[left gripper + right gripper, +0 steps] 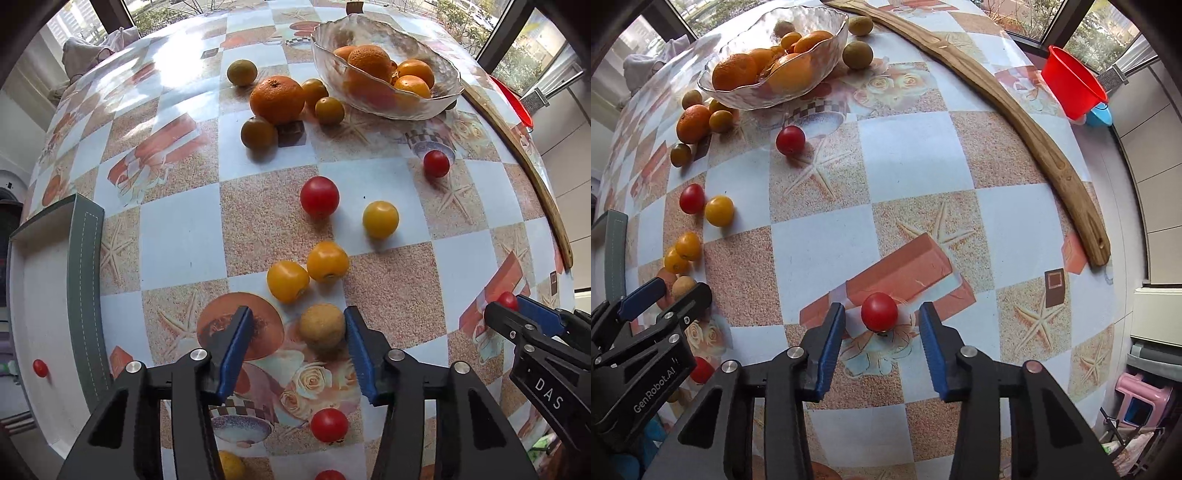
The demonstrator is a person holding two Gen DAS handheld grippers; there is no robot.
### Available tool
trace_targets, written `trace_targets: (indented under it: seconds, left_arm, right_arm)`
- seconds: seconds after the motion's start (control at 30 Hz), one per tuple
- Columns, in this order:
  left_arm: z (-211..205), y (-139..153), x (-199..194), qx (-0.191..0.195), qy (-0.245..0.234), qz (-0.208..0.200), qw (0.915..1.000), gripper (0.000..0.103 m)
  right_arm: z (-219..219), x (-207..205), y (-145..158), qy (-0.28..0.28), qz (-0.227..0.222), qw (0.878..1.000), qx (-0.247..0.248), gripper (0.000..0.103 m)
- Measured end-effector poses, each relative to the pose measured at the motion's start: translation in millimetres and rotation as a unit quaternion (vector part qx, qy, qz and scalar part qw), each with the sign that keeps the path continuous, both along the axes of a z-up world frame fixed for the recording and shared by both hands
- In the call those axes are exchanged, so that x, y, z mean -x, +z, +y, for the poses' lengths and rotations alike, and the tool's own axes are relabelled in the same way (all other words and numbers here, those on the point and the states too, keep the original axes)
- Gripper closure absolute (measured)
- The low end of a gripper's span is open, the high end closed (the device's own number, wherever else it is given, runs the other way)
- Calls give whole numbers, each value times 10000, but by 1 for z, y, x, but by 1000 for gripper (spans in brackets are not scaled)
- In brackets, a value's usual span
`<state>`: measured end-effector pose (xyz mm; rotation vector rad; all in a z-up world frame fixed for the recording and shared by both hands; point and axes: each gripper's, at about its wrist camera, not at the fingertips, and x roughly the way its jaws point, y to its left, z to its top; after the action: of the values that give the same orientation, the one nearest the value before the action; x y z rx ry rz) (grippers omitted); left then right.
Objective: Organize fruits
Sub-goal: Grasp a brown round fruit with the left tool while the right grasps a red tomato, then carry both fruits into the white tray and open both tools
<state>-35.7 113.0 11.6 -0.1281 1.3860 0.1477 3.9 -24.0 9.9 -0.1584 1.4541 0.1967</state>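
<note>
Your left gripper (299, 332) stands wide at the bottom centre of the left wrist view. A tan round fruit (322, 326) lies between its blue pads, just beside the right pad; whether they touch cannot be told from this angle. Two yellow tomatoes (288, 281) sit touching each other just above it.

Your right gripper (882, 332) is also wide at the bottom centre of the right wrist view, with a red tomato (879, 311) resting on the tablecloth (908, 155) between the pads, clear of both.

The glass bowl (424, 55), upper right in the left view, holds oranges. The grey-rimmed tray (86, 266) at the left edge contains one small red tomato (40, 368).
</note>
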Motion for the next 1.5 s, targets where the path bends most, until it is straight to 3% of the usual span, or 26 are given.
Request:
trace_targets:
  seconds: [0.07,0.3,0.73,1.17,1.5]
  left_arm:
    - [-5,2,-2,10,-71,9,10000,78]
    - [21,23,20,417,-85,-162,9990,78]
    - [67,50,53,480,180,-394,9979,78]
    - [133,65,87,391,772,-626,9943,78]
    - [204,72,112,226,1308,-786,9880,78]
  right_arm:
    - [0,-2,1,4,26,10000,-81,83]
    - [-13,7,15,-188,137,9976,-657,83]
    - [6,31,34,-16,148,9960,-876,83]
    - [82,44,50,664,129,9923,-1037,83]
    - [176,54,61,1354,129,9833,-1211,83]
